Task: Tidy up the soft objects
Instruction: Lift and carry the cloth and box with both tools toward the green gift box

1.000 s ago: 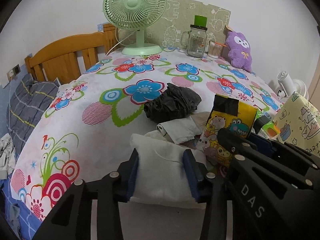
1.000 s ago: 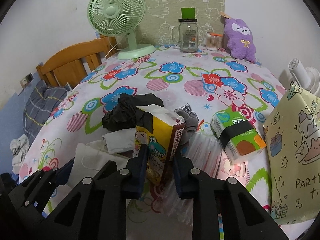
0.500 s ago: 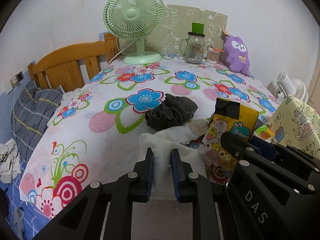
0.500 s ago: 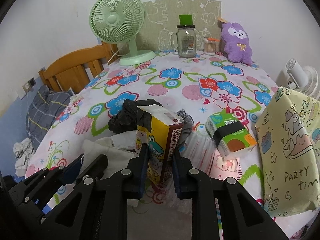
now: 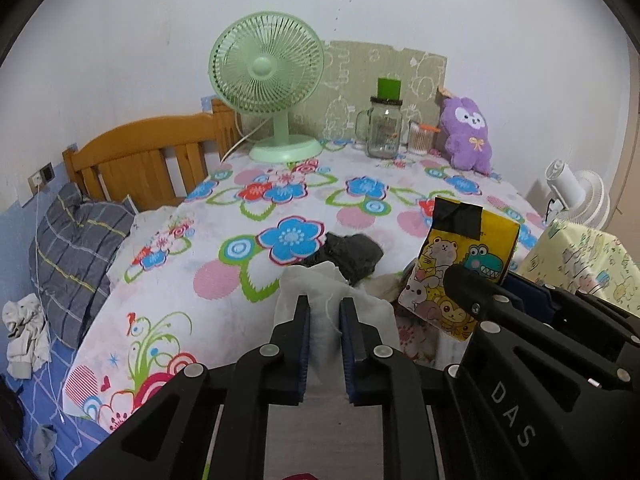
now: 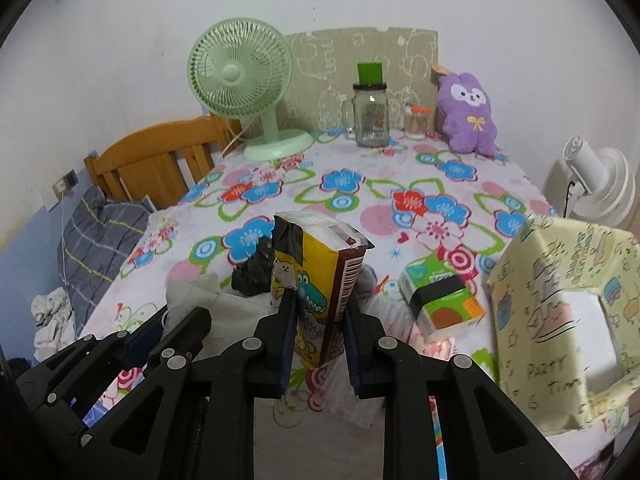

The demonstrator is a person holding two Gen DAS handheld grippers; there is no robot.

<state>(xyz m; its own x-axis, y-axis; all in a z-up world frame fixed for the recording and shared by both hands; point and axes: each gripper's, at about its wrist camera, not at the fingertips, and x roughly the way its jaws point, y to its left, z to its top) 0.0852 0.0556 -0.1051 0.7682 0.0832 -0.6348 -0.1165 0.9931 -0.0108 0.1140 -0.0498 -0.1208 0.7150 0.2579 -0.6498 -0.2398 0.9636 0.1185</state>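
Left gripper (image 5: 324,312): clenched on a white cloth (image 5: 320,284), pinched at a bunched fold and lifted clear of the table edge. Limp, light, no stiffness; likely drapes and trails, so a grip on gathered material, as here, looks sounder than one on a single edge.

Right gripper (image 6: 318,312): clamped across the narrow sides of a yellow cartoon tissue pack (image 6: 312,272), held upright above the table's near edge. Soft paper pack, light; yields under squeeze, so mid-body hold suits it. Black tape over the top.

Green tissue pack (image 6: 442,300): lying on the floral tablecloth (image 6: 400,184), just right of the held pack. Compressible; take across the short sides.

Black crumpled bag or cloth (image 5: 352,256): behind the white cloth; which of the two it is, cannot tell.

Yellow party gift bag (image 6: 560,320): right edge, upright, thin paper.

Far end: green desk fan (image 6: 240,80), glass jar (image 6: 370,120), purple plush toy (image 6: 468,116) against the wall.
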